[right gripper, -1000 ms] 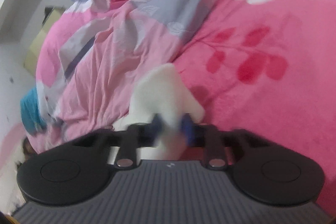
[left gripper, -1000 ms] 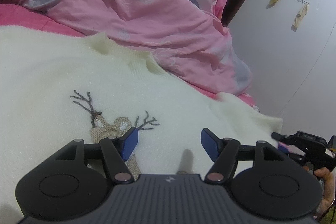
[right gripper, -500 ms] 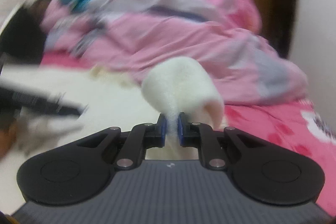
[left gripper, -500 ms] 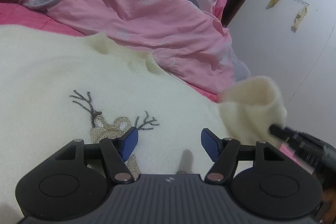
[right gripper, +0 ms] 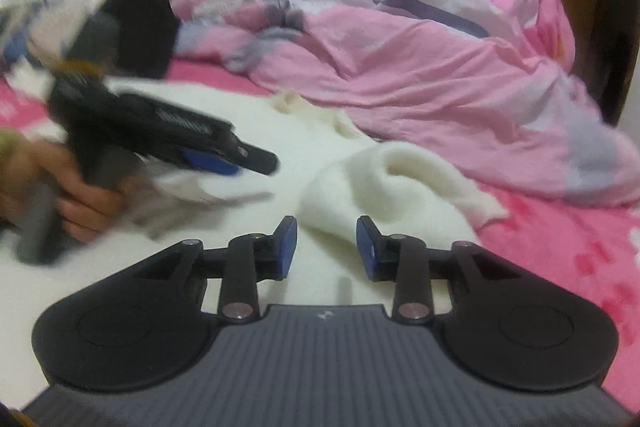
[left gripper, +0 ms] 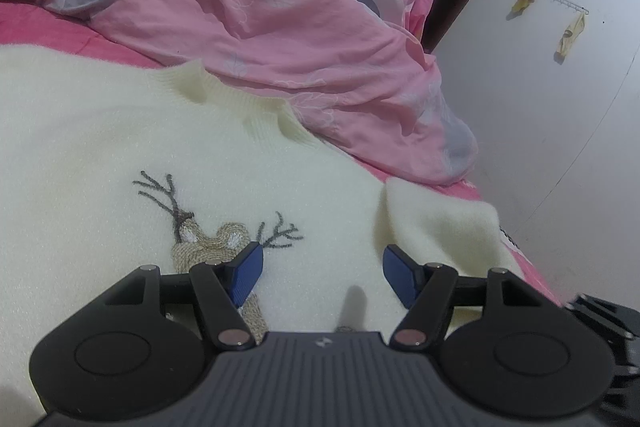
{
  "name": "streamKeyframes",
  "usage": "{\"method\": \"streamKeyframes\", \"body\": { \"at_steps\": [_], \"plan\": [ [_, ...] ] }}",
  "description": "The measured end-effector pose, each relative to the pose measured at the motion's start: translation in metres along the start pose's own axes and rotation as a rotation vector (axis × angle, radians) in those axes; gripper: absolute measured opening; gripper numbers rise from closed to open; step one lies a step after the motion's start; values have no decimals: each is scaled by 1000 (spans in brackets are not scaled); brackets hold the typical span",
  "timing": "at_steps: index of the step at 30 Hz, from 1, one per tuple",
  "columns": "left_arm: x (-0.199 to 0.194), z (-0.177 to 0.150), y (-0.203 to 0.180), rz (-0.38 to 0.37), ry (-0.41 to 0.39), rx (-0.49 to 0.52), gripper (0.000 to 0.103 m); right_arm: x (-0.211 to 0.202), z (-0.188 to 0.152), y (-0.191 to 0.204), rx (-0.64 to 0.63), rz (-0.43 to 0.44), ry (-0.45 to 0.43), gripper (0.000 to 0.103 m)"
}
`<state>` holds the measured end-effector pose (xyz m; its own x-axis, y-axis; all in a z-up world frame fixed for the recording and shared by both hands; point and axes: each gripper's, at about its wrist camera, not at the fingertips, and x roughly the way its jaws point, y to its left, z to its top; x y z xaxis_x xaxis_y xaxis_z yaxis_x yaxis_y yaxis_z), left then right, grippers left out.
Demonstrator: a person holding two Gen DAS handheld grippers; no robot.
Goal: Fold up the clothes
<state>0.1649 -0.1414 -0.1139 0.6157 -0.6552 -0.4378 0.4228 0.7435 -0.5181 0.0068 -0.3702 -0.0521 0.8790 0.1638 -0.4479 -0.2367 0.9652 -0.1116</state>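
left gripper (left gripper: 322, 277): fingers spread wide, blue pads well apart, nothing between them, just hovering low over the knit; in the right wrist view you also see it from the side, blurry, with a hand (right gripper: 86, 201) wrapped round its handle

right gripper (right gripper: 326, 247): fingers let go and apart too, nothing pinched, cream fabric showing in the gap between the pads

sweater (left gripper: 120, 167): cream knit, spread flat on the bed, fills pretty much everything under and ahead of the left fingers

reindeer (left gripper: 208, 239): stitched in tan with dark antlers, its head sits right at the left-hand pad of the left gripper, one antler reaching up and away to the left, the body partly hidden behind that finger

sleeve (right gripper: 384, 183): lying folded over onto the body of the sweater, a rumpled hump just past the right gripper's fingers; from the left wrist view it's just beyond the right-hand pad

collar (left gripper: 240, 103): ribbed, wavy, further out ahead of the left fingers, right up against the duvet

bed sheet (right gripper: 560, 247): hot pink with darker flower shapes, off to the right of the right fingers

duvet (left gripper: 280, 11): pink and grey, bunched up in a big heap beyond the collar

wall (left gripper: 540, 107): white, far right, with a little hook rail (left gripper: 560, 1) and something yellowish hanging off it, can't tell what
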Motion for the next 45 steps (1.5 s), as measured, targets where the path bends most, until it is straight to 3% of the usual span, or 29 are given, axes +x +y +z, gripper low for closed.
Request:
{"method": "streamKeyframes", "body": {
  "at_steps": [3, 8, 14, 17, 21, 24, 25, 28, 30, 34, 43, 45],
  "plan": [
    [0, 0, 1, -3, -1, -4, 68, -18, 0, -30, 193, 56, -34, 35],
    [0, 0, 2, -8, -1, -11, 68, -18, -10, -115, 657, 6, -99, 39],
    [0, 1, 4, -16, -3, -18, 68, 40, -37, -196, 1142, 78, -41, 41],
    [0, 1, 5, -22, -5, -25, 68, 72, -46, -216, 1276, 102, 1, 41],
    [-1, 0, 7, -28, -7, -31, 68, 119, -41, -221, 1265, 119, 81, 40],
    [-1, 0, 8, -33, -9, -36, 68, 146, -29, -214, 1167, 72, 111, 24],
    [-1, 0, 8, -36, -10, -39, 68, 152, -25, -213, 1145, 62, 117, 8],
    [-2, 0, 9, -42, -12, -45, 68, 155, -10, -209, 1051, 30, 98, 6],
    [-2, 0, 9, -42, -11, -46, 68, 129, 5, -210, 965, 7, -14, 6],
    [-2, 1, 9, -40, -9, -46, 68, 51, 25, -232, 916, -111, -249, 6],
    [-1, 2, 2, -8, 0, -14, 68, -111, -7, -279, 910, -419, -466, 6],
    [0, 2, 0, 1, 3, -5, 68, -119, -16, -280, 920, -438, -454, 6]
  ]
}}
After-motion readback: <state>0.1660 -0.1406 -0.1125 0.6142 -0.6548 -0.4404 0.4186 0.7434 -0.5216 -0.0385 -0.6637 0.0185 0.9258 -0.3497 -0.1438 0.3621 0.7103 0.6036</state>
